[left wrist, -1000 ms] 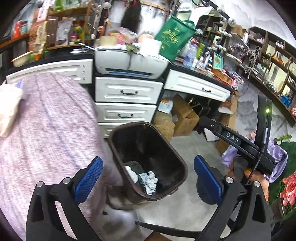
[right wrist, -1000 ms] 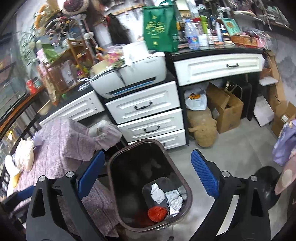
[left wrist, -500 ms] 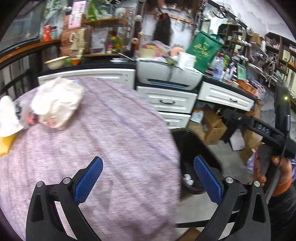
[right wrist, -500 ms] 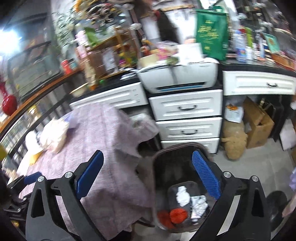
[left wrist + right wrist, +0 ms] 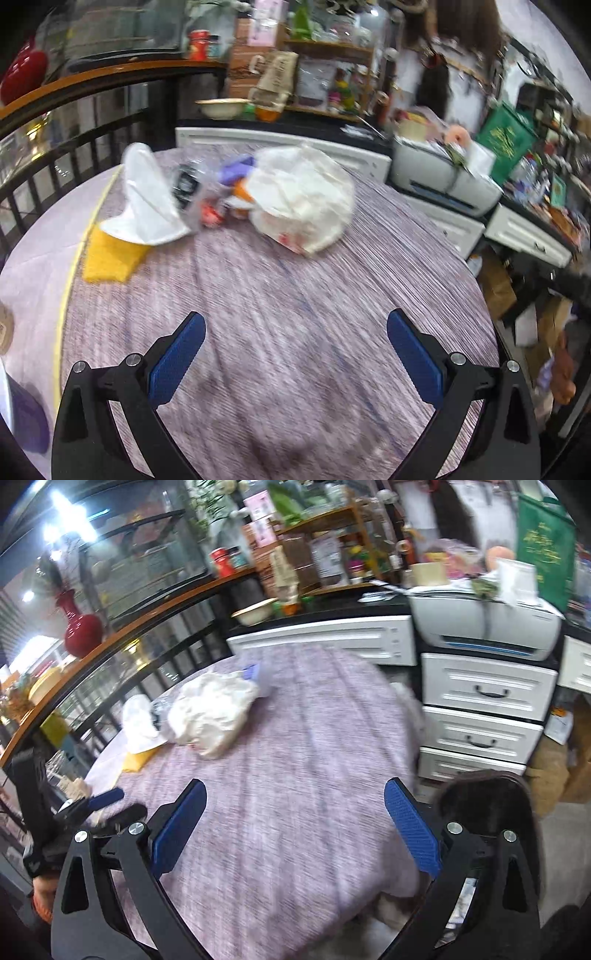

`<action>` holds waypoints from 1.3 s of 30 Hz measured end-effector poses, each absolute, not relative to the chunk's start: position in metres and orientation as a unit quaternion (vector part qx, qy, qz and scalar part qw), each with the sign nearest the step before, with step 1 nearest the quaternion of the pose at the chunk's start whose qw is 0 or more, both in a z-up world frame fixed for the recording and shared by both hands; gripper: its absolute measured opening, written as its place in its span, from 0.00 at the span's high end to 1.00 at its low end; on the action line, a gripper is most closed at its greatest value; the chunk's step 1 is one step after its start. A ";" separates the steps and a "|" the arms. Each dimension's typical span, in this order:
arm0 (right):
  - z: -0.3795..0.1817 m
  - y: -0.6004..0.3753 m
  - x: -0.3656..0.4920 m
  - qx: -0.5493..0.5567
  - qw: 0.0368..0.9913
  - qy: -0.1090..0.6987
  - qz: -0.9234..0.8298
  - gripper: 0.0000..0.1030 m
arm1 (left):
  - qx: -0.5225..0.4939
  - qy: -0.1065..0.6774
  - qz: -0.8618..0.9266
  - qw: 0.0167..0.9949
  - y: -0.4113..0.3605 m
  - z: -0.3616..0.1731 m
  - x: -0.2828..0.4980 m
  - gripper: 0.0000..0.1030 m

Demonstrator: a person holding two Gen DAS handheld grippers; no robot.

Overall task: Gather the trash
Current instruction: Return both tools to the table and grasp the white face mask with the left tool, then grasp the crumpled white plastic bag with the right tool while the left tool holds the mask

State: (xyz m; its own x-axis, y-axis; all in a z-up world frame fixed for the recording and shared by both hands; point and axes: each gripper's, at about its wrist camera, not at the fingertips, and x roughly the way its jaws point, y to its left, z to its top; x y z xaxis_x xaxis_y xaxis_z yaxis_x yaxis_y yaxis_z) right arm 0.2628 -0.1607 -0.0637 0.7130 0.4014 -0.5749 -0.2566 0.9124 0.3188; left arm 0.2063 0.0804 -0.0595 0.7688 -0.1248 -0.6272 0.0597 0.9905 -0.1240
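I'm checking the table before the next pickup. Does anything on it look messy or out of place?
Yes. A heap of litter sits at the far side of the table: a crumpled white plastic bag, a white paper piece overlapping a yellow sheet, and small wrappers between them. Blur hides finer detail.

Both views have swung from the bin to the table. The crumpled white bag (image 5: 303,199) now lies ahead of the left gripper (image 5: 295,354); the bin (image 5: 491,805) sits behind the right gripper (image 5: 295,827)'s right finger.
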 end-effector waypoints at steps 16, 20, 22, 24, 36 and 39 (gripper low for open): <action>-0.080 -0.097 0.296 0.068 0.899 0.375 0.217 0.07 | -0.184 0.325 0.025 0.927 0.198 -0.052 0.297 0.40; -0.085 -0.095 0.304 0.061 0.897 0.383 0.211 0.07 | -0.228 0.333 0.001 0.915 0.202 -0.065 0.301 0.81; -0.087 -0.091 0.308 0.055 0.896 0.387 0.211 0.07 | -0.246 0.327 -0.009 0.913 0.204 -0.068 0.294 0.94; -0.087 -0.086 0.314 0.051 0.895 0.389 0.215 0.07 | -0.256 0.309 -0.014 0.916 0.205 -0.062 0.284 0.96; -0.091 -0.015 0.366 0.010 0.877 0.401 0.263 0.07 | -0.284 0.164 -0.171 0.929 0.168 -0.014 0.238 0.96; -0.094 -0.006 0.380 0.005 0.879 0.403 0.256 0.07 | -0.285 0.166 -0.168 0.929 0.167 -0.015 0.239 0.96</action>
State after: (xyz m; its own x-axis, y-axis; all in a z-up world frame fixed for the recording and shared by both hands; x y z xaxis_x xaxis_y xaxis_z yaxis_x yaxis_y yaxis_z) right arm 0.3802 -0.0063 -0.0941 0.5448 0.4539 -0.7051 -0.4451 0.8692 0.2155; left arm 0.2394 0.1668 -0.0152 0.8884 -0.4067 -0.2128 0.2170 0.7807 -0.5860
